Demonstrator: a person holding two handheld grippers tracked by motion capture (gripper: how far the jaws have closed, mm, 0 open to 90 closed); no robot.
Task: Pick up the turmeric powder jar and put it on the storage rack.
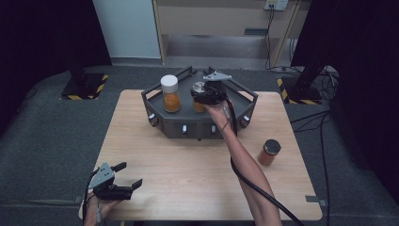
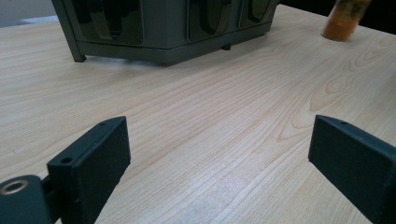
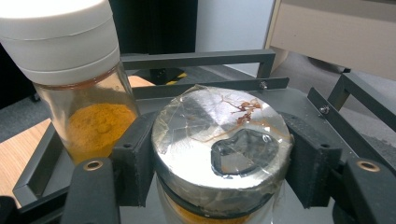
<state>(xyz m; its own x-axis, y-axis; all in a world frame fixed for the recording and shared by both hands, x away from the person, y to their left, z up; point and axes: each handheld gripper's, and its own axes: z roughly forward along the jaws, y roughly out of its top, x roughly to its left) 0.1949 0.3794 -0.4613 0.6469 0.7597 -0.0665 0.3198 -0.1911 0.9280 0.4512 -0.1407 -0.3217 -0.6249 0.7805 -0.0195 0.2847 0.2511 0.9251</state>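
A dark grey six-sided rack (image 1: pixel 188 126) stands at the back of the wooden table (image 1: pixel 188 165). In it, a foil-sealed jar (image 1: pixel 199 87) of orange powder sits between the jaws of my right gripper (image 1: pixel 203 95), which is shut on it. The right gripper view shows the jar's crinkled foil top (image 3: pixel 219 126), with my right gripper (image 3: pixel 219 161) pressing it from both sides. Beside it stands a white-capped jar (image 1: pixel 170 94) (image 3: pixel 79 84) of orange powder. My left gripper (image 1: pixel 126 175) (image 2: pixel 219 158) rests open at the table's front left corner, holding nothing.
A black-lidded jar (image 1: pixel 269 152) (image 2: pixel 343 21) of orange powder stands on the table right of the rack (image 2: pixel 163 28). The rack's raised rails (image 3: pixel 196 58) surround the jars. Bare wood lies between the rack and the front edge. Cables trail on the floor at the right.
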